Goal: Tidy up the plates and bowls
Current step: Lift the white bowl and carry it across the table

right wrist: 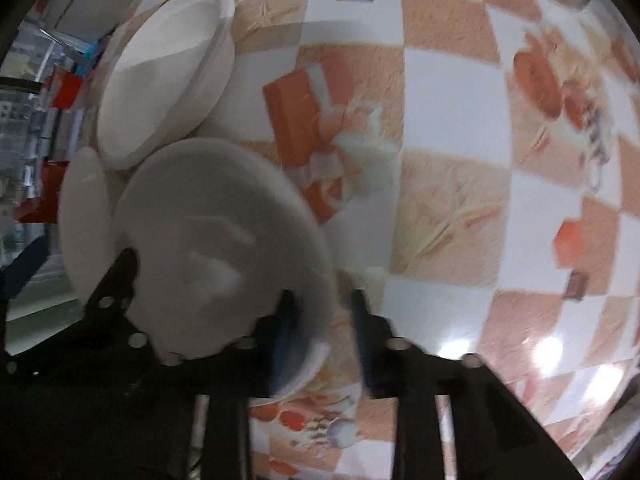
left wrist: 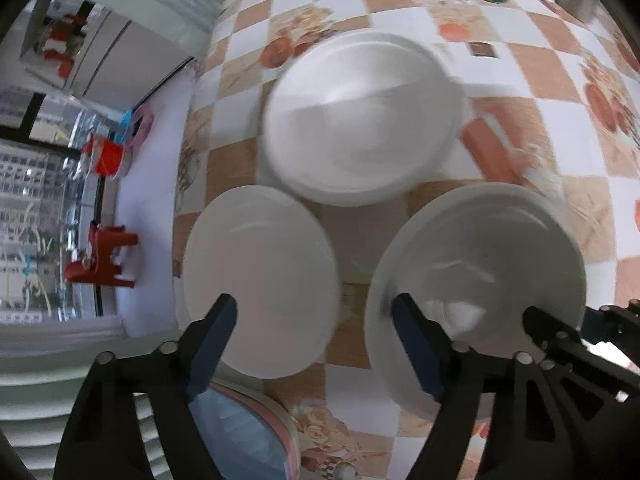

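the right gripper (right wrist: 320, 312) pinches the near rim of a white bowl (right wrist: 224, 248) on the checkered tablecloth (right wrist: 448, 112), likely to lift and stack it; the left gripper (left wrist: 316, 320) hangs unclenched over a flat plate (left wrist: 260, 272) (nothing grasped), another bowl (left wrist: 360, 120) beyond

From the left wrist I see three white dishes crowding the surface (left wrist: 500, 64): bowl (left wrist: 360, 120) at 12 o'clock, plate (left wrist: 260, 272) at 9, second bowl (left wrist: 480, 280) at 3; only a narrow gap between them; open cloth lies beyond the far bowl.
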A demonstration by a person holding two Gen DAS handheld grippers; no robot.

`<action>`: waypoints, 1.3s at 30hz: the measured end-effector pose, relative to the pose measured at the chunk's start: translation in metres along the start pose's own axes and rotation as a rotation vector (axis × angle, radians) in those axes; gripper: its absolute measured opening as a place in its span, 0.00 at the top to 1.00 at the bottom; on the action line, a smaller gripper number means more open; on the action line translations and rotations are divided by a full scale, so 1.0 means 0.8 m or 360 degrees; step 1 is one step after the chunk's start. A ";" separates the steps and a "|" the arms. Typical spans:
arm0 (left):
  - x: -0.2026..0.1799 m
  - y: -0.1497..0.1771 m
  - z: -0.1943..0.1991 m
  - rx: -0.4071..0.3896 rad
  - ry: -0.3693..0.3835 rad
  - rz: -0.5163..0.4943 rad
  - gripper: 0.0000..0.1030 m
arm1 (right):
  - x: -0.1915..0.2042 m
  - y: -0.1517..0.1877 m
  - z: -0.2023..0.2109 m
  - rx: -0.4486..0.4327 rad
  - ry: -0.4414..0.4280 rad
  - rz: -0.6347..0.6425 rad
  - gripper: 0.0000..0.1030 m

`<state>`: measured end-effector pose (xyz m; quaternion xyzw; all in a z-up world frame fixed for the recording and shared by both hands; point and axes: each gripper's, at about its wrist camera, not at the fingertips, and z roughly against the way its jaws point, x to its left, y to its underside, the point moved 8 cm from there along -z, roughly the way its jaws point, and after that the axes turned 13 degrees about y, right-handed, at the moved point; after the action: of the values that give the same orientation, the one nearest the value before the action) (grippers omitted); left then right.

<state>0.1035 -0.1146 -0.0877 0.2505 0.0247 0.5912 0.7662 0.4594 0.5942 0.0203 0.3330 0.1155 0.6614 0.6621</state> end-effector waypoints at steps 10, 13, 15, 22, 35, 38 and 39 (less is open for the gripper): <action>-0.070 0.034 -0.004 0.0128 0.0280 -0.0151 0.63 | -0.134 0.067 0.013 0.0048 -0.0093 -0.0050 0.79; -0.090 0.055 -0.013 0.0222 0.0435 -0.0144 0.76 | -0.176 0.094 -0.014 0.0063 -0.0125 -0.0082 0.79; -0.100 0.061 -0.009 0.0199 0.0468 -0.0188 0.76 | -0.204 0.106 -0.022 0.0081 -0.0134 -0.0097 0.79; -0.152 0.086 0.003 0.0232 0.0580 -0.0342 0.76 | -0.307 0.143 -0.053 0.0100 -0.0092 -0.0144 0.79; -0.227 0.117 0.041 0.0221 0.0664 -0.0657 0.51 | -0.599 0.195 -0.161 0.0173 0.0019 -0.0455 0.79; -0.207 0.109 0.055 0.0140 0.0642 -0.0649 0.31 | -0.639 0.231 -0.200 0.0168 0.0024 -0.0518 0.78; -0.198 0.106 0.060 0.0124 0.0650 -0.0646 0.28 | -0.660 0.234 -0.201 0.0159 0.0030 -0.0538 0.78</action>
<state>-0.0037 -0.2627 -0.0513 0.1453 0.2507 0.4625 0.8379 0.1625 0.1193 -0.1416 0.3351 0.2086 0.5372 0.7454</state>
